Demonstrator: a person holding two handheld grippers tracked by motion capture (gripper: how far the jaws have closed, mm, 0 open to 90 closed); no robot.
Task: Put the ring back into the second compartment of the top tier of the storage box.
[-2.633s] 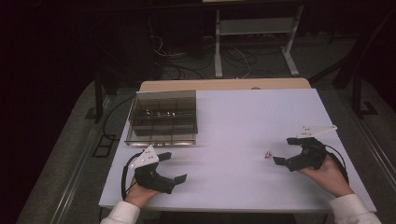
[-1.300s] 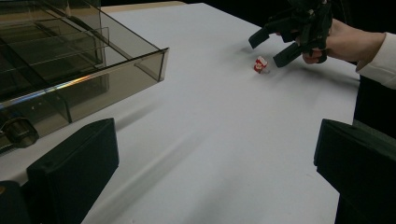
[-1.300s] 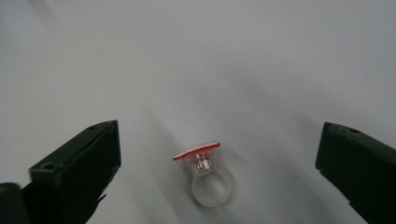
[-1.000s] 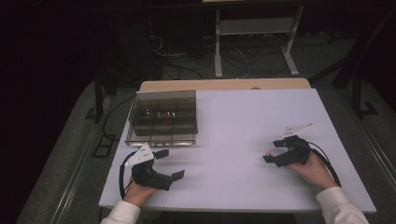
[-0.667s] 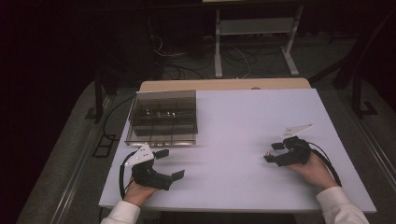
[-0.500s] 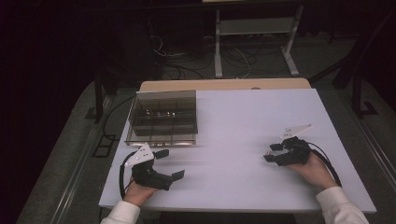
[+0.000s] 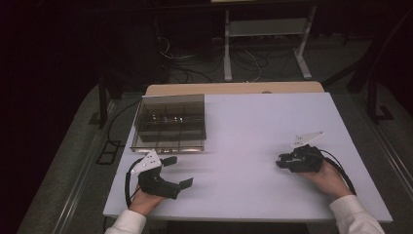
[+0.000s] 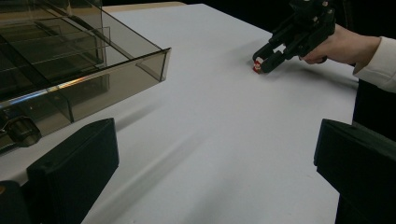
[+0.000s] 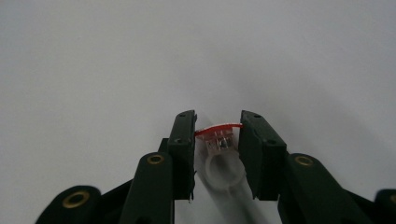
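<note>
The right tool (image 7: 282, 161) rests low on the white desk (image 7: 253, 126), held by the person's right hand (image 7: 327, 176). Its jaws have just been closing, and they now pinch a small red-and-clear plastic piece (image 9: 217, 138) between the pads. In the right gripper view the piece sits squarely between the two black jaws: a red cap edge bridges the gap at the tips, a clear ribbed body lies behind it, and a pale ring-shaped part extends back toward the tool's body. Both pads touch the piece at its sides. In the left gripper view the same piece (image 8: 257, 65) shows as a red-and-white speck at the tip of the right tool (image 8: 267, 59), right at the desk surface.

The left tool (image 7: 176, 171) lies well apart from the right one, held by the left hand (image 7: 143, 200). Its jaws are spread wide with nothing between them; in the left gripper view bare desk shows in the gap.

A smoky transparent compartment box (image 7: 170, 123) stands on the desk just ahead of the left tool. Its dividers are visible through the walls; the contents are too dim to identify. The box is far from the right tool and the pinched piece.
</note>
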